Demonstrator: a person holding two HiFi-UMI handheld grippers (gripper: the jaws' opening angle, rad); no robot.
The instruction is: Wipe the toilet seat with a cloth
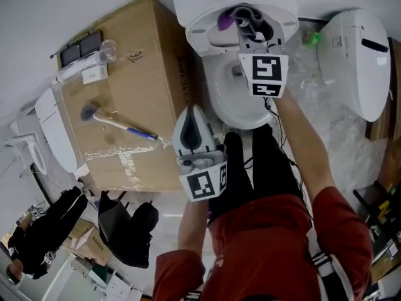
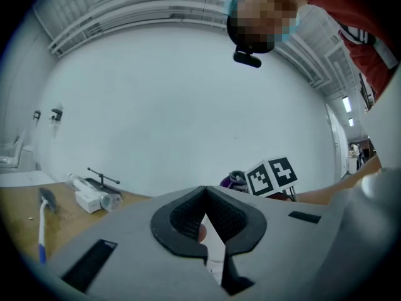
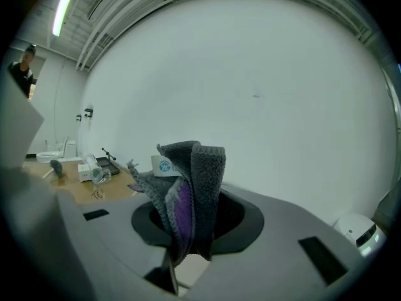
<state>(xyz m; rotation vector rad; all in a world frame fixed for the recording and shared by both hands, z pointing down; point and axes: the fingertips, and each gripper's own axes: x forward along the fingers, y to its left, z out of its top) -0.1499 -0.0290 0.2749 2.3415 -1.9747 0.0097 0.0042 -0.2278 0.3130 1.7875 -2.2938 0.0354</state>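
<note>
1. Since the cloth (image 3: 194,180) stands against the bare wall in the right gripper view and touches nothing, the step in hand looks like carrying it to the toilet seat (image 1: 220,102). Wiping does not look begun.
2. Next, I judge, the right gripper (image 1: 247,27) needs to tip downward and descend so that the cloth's free folds, not the jaw tips, meet the seat rim. A sweep along the rim would follow.
3. At the left of the head view, a cardboard box (image 1: 125,61) carries a brush (image 1: 113,121). Neither bears on the task.
4. Just left of the bowl's front, the left gripper (image 1: 193,111) points roughly level. Its jaws are pressed fully together with nothing between them.
5. Further right, over the back of the toilet, the right gripper has its jaws clamped on the grey-and-purple cloth. The pinched part sits deep between the pads. The rest stands bunched beyond the tips, with a small label showing at its left edge. The seat lies lower and nearer the person, apart from the cloth.
</note>
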